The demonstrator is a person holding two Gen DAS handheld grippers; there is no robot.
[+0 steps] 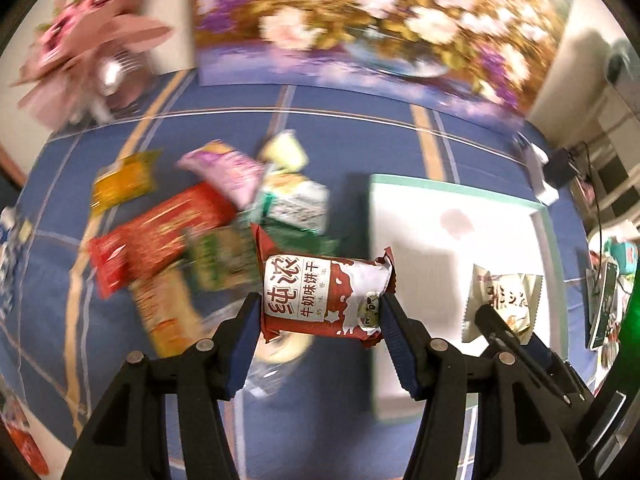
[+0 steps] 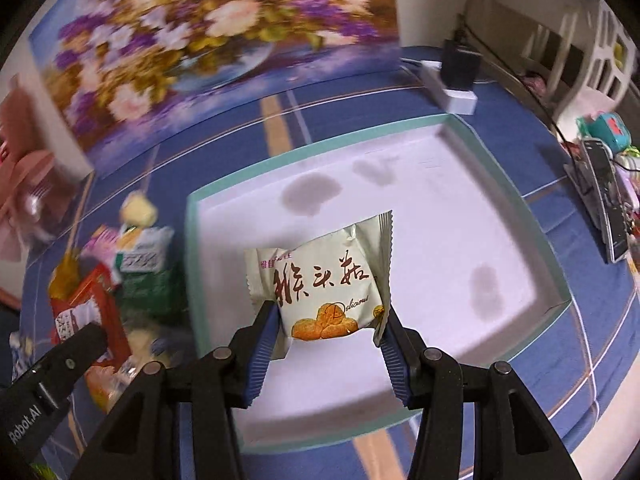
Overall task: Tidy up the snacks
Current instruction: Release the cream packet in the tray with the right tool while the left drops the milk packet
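Observation:
My left gripper [image 1: 318,304] is shut on a red-and-white biscuit packet [image 1: 324,296] and holds it above the blue cloth, just left of the white tray [image 1: 448,188] with a green rim. My right gripper [image 2: 326,312] is shut on a cream snack packet [image 2: 320,276] with brown writing and holds it over the tray's [image 2: 192,216] white floor. That packet [image 1: 500,300] and the right gripper [image 1: 504,328] also show in the left wrist view. A heap of snack packets [image 1: 192,220] lies on the cloth left of the tray, also seen in the right wrist view [image 2: 140,268].
A floral picture [image 1: 360,20] stands at the table's back. A pink bouquet [image 1: 88,44] sits at the back left. A white power strip with a black adapter [image 2: 460,76] lies behind the tray. Clutter and a phone [image 2: 604,200] lie at the right edge.

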